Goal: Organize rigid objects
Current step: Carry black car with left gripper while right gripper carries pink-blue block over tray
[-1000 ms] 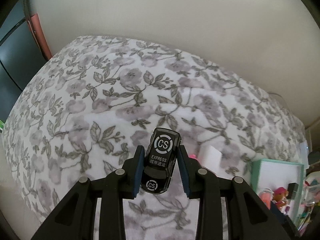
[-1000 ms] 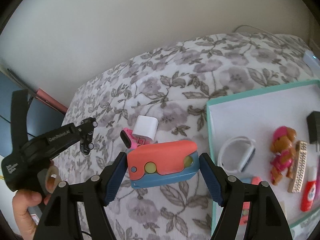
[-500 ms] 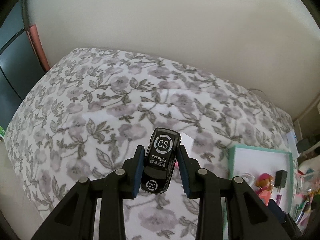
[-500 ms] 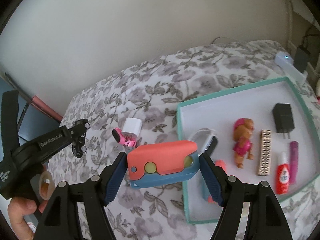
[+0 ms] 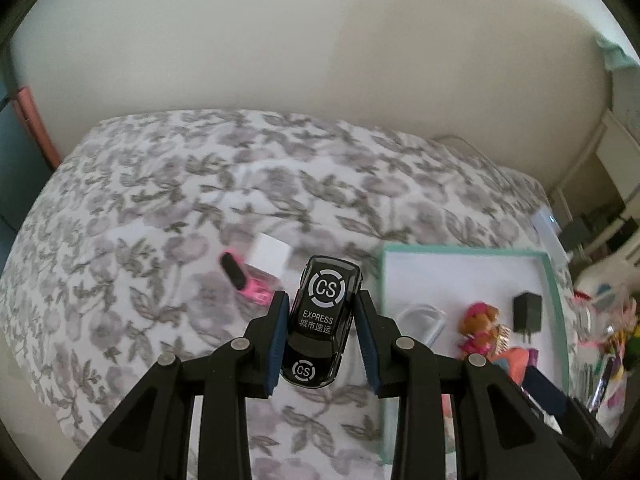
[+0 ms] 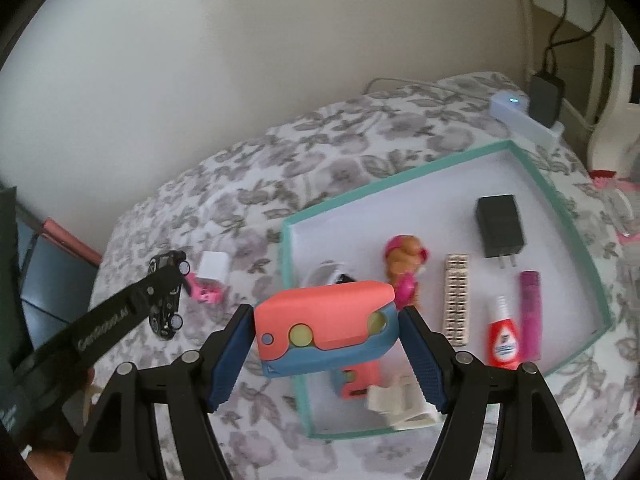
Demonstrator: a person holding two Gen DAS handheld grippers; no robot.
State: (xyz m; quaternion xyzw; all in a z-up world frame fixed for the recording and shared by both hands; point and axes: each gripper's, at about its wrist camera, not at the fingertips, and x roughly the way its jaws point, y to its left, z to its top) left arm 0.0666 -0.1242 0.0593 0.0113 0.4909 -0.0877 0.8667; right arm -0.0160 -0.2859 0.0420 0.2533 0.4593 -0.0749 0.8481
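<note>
My left gripper (image 5: pixel 321 324) is shut on a black toy car (image 5: pixel 320 320) marked "CS EXPRESS", held above the floral bedspread. My right gripper (image 6: pixel 326 332) is shut on a coral and blue plastic toy (image 6: pixel 324 330), held over the left edge of the teal-rimmed tray (image 6: pixel 560 208). The tray, also in the left wrist view (image 5: pixel 554 280), holds a pup figure (image 6: pixel 404 268), a black charger (image 6: pixel 499 226), a studded strip (image 6: pixel 456 300), a red glue bottle (image 6: pixel 502 338) and a pink tube (image 6: pixel 530 314). The left gripper and car also show in the right wrist view (image 6: pixel 166 292).
A white cube charger (image 5: pixel 272 254) and a pink gadget (image 5: pixel 244 280) lie on the bedspread (image 5: pixel 140 220) left of the tray. A white device with a blue light (image 6: pixel 520 114) sits by the wall behind the tray. Clutter (image 5: pixel 604 332) lies right of the tray.
Both grippers have swung to the right, toward the tray. More of the tray and its contents shows in both views. Both still hold their objects.
</note>
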